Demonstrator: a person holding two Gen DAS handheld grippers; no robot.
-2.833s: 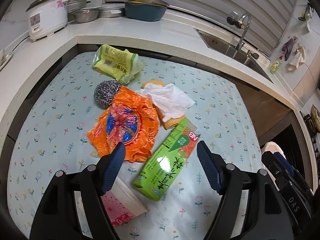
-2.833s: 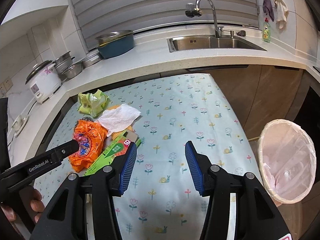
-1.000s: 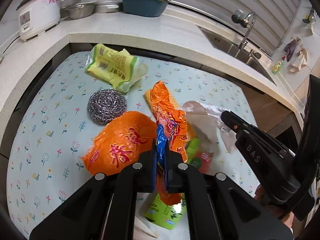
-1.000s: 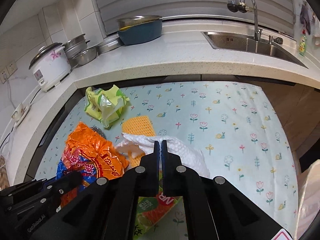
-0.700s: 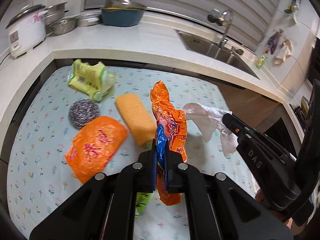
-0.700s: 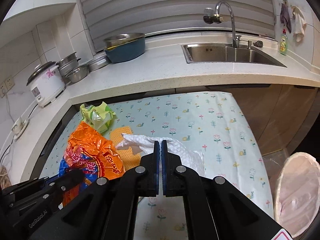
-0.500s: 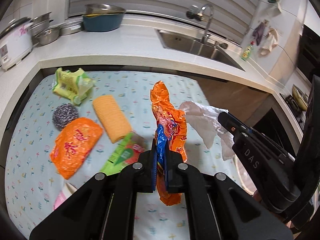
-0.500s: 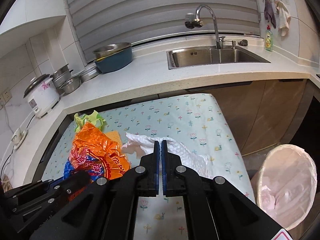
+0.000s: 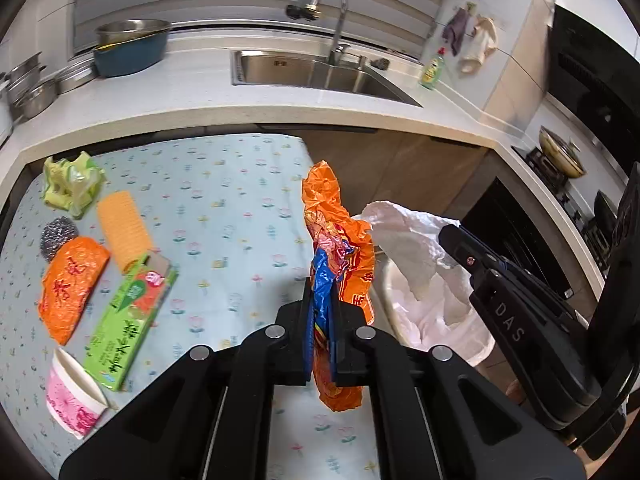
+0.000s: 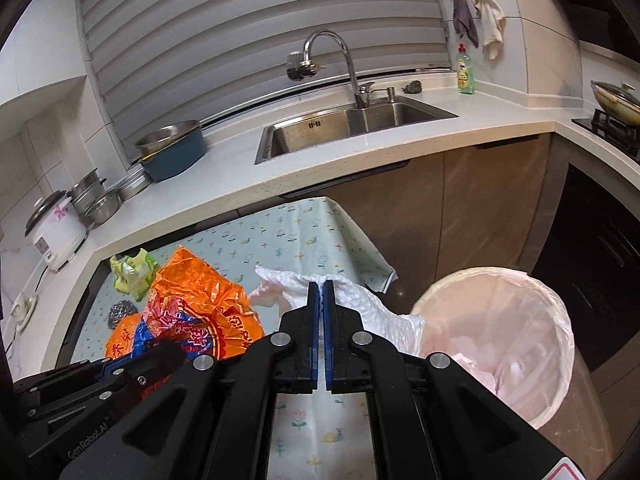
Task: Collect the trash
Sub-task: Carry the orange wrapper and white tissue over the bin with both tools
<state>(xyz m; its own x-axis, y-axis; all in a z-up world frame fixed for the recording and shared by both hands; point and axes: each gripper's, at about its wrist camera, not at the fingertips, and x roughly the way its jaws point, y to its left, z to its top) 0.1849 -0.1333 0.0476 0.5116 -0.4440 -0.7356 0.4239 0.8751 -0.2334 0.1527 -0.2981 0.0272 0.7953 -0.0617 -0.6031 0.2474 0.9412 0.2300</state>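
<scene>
Orange snack wrapper (image 9: 338,240) is getting pinched flat in the left tool (image 9: 322,316), dangling loose above and below the pads, so it's clearly being carried off the table (image 9: 224,208) rather than dragged. Same deal on the other side: the right tool (image 10: 321,320) is clamping a crumpled white paper towel (image 10: 360,300), pads squeezed tight on it. Both bits of trash are hanging right at the table's edge, just beside the bin (image 10: 520,280) with the pale pink liner, which is sitting on the floor next to the table, mouth wide open. I'm guessing two at once is just to save a trip.

Lying on the flowery tablecloth and not yet collected: a green carton (image 9: 128,312), another orange packet (image 9: 70,280), a steel scourer (image 9: 58,234), a yellow sponge (image 9: 122,230), a crumpled yellow-green bag (image 9: 70,188) and a pink paper cup (image 9: 72,396). Looks like the next move is getting both tools over the bin mouth before letting go, since floppy stuff like this could catch the rim.
</scene>
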